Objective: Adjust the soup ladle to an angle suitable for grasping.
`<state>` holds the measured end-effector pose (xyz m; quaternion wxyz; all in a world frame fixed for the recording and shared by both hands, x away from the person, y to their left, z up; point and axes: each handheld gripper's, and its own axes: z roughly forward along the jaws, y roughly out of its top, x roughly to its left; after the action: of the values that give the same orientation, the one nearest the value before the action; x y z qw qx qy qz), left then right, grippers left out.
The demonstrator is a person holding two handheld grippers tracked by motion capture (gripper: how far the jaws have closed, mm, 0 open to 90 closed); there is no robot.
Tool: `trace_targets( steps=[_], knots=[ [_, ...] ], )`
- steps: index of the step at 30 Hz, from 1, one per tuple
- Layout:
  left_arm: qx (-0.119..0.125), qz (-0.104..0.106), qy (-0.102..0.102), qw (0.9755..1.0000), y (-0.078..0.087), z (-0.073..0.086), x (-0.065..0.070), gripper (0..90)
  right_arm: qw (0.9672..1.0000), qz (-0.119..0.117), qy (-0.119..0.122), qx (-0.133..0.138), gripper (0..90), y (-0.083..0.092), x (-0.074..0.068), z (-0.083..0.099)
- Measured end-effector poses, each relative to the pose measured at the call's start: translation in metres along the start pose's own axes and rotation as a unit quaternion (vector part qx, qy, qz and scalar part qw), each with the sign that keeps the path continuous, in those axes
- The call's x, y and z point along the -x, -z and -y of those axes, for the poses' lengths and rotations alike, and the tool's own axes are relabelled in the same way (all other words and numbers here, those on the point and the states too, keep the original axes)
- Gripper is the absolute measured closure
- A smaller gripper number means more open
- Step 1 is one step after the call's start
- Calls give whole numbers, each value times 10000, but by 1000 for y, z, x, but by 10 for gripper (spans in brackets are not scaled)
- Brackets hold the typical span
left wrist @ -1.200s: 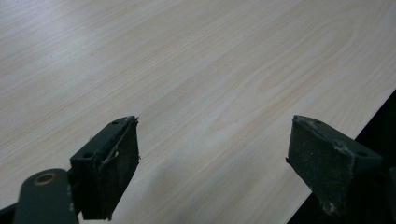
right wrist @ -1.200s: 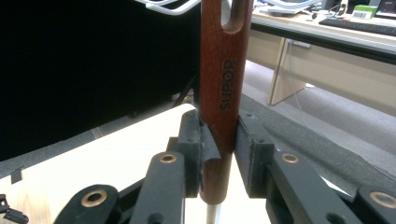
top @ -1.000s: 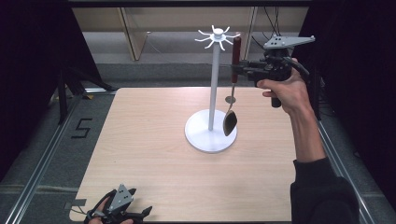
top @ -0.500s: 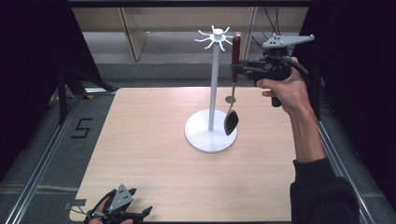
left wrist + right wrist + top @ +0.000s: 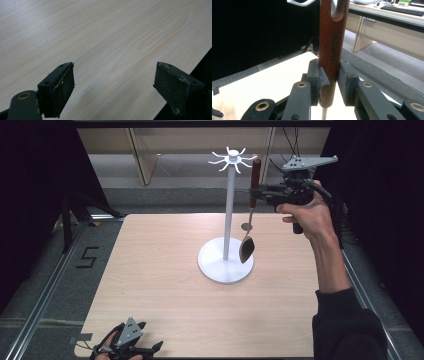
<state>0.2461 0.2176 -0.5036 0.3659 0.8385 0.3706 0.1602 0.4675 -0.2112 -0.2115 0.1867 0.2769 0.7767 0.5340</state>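
Fig.: hanging a spoon on a hook stand. The right gripper (image 5: 260, 195), held high at the rear right of the worktop (image 5: 150, 285), has its fingers (image 5: 348, 80) clenched on the wooden handle of the spoon (image 5: 248, 222). The spoon hangs upright, bowl down just above the stand base (image 5: 215, 267), handle top close beside the right-hand hooks (image 5: 232, 158) w/o being hooked on, as far as the high view shows. The left gripper (image 5: 142, 351) rests at the near left edge, fingers (image 5: 60, 92) spread, nothing btwn them.

Risks (judged): the handle eye (image 5: 338, 11) sits above the grip, so a small tilt may miss the thin hook; a nudge against the pole (image 5: 229, 210) could rock the stand; letting go before the eye seats would drop the spoon onto the base.

Room: open air right of and behind the stand; base lies well inside the worktop edges. Dark frame posts flank both sides; approach from the right stays free.
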Motion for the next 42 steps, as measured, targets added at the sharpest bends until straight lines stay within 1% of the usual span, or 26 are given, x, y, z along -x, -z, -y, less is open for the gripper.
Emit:
trace_targets(
  steps=[1, 3, 4, 6, 7, 8, 9, 10, 12, 13, 15, 16, 18, 19, 22, 23, 25, 26, 28, 29, 30, 32, 33, 34, 39, 42],
  knots=[
    [41, -20, 4, 10000, 0, 0, 0, 158, 10000, -5, 93, -7, 740, -1, 2, -1],
    [30, -17, -112, 9999, 0, 0, -1, 158, 10000, 3, -20, -50, 740, -2, 0, -1],
    [30, -18, -116, 9999, 0, 0, -1, 158, 10000, -30, 74, -20, 740, -3, 2, -2],
    [117, -1, -52, 9999, 0, 0, 1, 158, 10000, -27, 86, -25, 740, -3, 1, -2],
    [75, 15, -112, 9999, 1, 0, 0, 158, 10000, -38, 78, -23, 740, -3, 1, -2],
    [153, 3, -49, 9999, -1, 1, 1, 158, 10000, -53, 64, -17, 740, -3, 1, -2],
    [35, -31, -116, 9999, 1, 0, 0, 158, 10000, -45, 73, -6, 740, -3, 2, -2],
    [111, 1, -50, 9999, 0, 0, 1, 158, 10000, -3, 33, -5, 740, -1, 1, -2],
    [93, -23, -107, 9999, 0, 0, 0, 158, 10000, -6, -9, 10, 740, 0, 1, -2],
    [37, -14, -109, 9999, 0, 0, 0, 158, 10000, -38, 53, 20, 740, 1, 3, -2],
    [74, 38, 35, 10000, 0, 1, 1, 158, 10000, 32, -20, 13, 740, 3, 5, -1],
    [56, -12, -62, 10000, 0, 0, 0, 158, 10000, 62, 30, -6, 740, 3, 7, -1],
    [41, -14, -86, 10000, 0, 0, 0, 158, 10000, 46, -13, -30, 740, 3, 7, 0],
    [48, -18, 10, 10000, -1, 0, 1, 158, 10000, 46, -59, -45, 740, 2, 7, 0],
    [77, -13, 4, 10000, -1, 1, 1, 158, 10000, 60, 60, -32, 740, 0, 9, 1],
    [44, -18, -1, 10000, 0, 0, 1, 158, 10000, 41, -27, -46, 741, 0, 7, 1],
    [44, -14, 1, 10000, 0, 0, 1, 158, 10000, 24, -11, -43, 740, -1, 8, 1],
    [60, -11, -6, 10000, -1, 1, 1, 158, 9999, 10, -66, -77, 741, -1, 7, 0],
    [96, -4, -17, 10000, -1, 1, 1, 158, 10000, 12, -32, -87, 740, -2, 8, -2],
    [58, -7, -125, 9999, 0, 0, -1, 158, 10000, 41, 57, -69, 740, -2, 9, -2],
    [25, -16, -117, 9999, 0, 0, 0, 158, 9999, 5, -20, -104, 740, -3, 7, -3],
    [63, -8, -111, 9999, 0, 0, 0, 158, 9999, -3, 2, -155, 740, -5, 7, -5],
    [120, 10, -93, 9999, 0, 0, 0, 158, 9999, 13, 77, -145, 740, -6, 8, -6],
    [121, 18, -71, 9999, 0, 0, 0, 158, 9998, 13, 0, -183, 740, -7, 7, -7],
    [139, 7, -70, 9999, 0, 1, 1, 158, 9997, 20, 74, -239, 740, -10, 8, -8],
    [135, 6, -83, 9999, 0, 1, 0, 158, 9997, 10, -24, -244, 740, -14, 6, -6]
  ],
)
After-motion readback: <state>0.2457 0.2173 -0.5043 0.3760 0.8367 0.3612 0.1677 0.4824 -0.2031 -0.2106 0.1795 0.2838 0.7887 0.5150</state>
